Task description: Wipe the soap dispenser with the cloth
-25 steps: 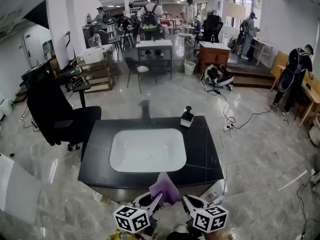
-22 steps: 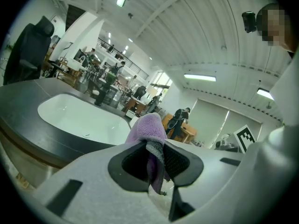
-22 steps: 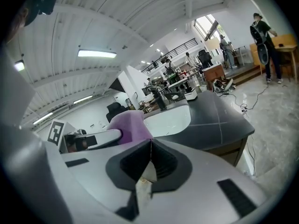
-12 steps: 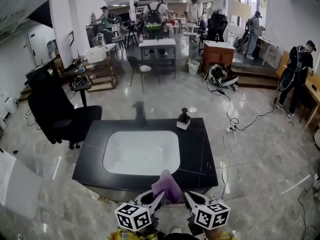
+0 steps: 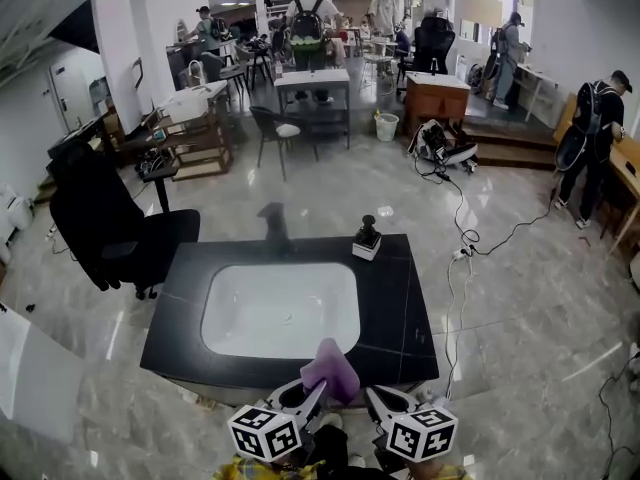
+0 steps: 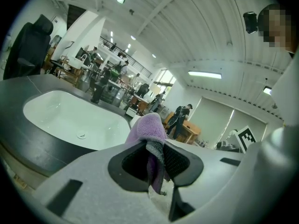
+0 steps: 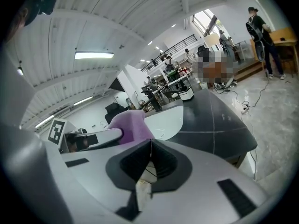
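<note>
A purple cloth (image 5: pixel 330 369) sticks up from my left gripper (image 5: pixel 318 392), which is shut on it at the near edge of the black counter (image 5: pixel 400 313). In the left gripper view the cloth (image 6: pixel 148 133) is pinched between the jaws. My right gripper (image 5: pixel 371 395) hangs beside it, shut with nothing held; its jaws meet (image 7: pixel 150 154), and the cloth (image 7: pixel 129 127) shows to their left. The soap dispenser (image 5: pixel 367 237), dark with a white base, stands at the counter's far right, behind the white sink (image 5: pixel 280 308), well away from both grippers.
A dark tap (image 5: pixel 272 218) rises at the far edge of the sink. A black office chair (image 5: pixel 105 230) stands left of the counter. Cables (image 5: pixel 455 258) run over the marble floor on the right. Desks and several people fill the room beyond.
The view has come closer to the counter, and its near edge sits a little higher in the frame. Both grippers keep their places at the bottom, the cloth still in the left one.
</note>
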`<state>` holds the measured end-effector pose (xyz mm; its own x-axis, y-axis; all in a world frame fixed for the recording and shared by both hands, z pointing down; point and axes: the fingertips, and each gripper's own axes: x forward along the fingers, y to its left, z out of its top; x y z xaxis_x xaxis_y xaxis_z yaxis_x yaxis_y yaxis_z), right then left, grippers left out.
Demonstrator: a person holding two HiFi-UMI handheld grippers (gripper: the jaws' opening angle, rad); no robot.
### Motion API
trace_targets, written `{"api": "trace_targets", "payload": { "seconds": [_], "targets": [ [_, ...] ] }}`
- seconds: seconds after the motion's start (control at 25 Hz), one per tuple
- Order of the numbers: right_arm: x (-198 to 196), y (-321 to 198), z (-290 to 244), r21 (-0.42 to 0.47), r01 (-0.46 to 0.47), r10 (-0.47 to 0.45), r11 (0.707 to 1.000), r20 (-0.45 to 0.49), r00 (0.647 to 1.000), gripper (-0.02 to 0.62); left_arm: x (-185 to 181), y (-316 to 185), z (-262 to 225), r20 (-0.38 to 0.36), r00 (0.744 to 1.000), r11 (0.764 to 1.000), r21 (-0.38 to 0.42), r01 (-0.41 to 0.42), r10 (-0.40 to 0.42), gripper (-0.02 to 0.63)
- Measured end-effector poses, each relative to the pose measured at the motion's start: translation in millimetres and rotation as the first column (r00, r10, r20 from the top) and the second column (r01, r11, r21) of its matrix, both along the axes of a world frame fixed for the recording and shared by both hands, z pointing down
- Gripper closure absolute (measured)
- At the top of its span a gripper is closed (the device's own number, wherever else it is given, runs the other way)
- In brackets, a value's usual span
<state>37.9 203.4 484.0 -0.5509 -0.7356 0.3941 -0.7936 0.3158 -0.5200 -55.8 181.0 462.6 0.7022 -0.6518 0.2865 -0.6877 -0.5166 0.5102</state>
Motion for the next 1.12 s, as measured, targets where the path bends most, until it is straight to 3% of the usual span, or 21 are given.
{"api": "trace_targets", "payload": {
  "seconds": [0.36, 1.12],
  "targets": [
    [17.5, -66.5, -2.0, 0.006, -0.086, 0.086, 0.996, -0.027, 0.996, 0.591, 21.8, -74.6, -2.1, -0.026, 0.995, 0.996, 0.018, -0.092, 0.093, 0.541],
    [-0.8, -192.9, -4.3, 0.012, -0.122, 0.122, 0.992, -0.06, 0.991, 0.591, -10.1, -206.9, -4.4, -0.053, 0.993, 0.994, 0.029, -0.105, 0.107, 0.541]
  ]
}}
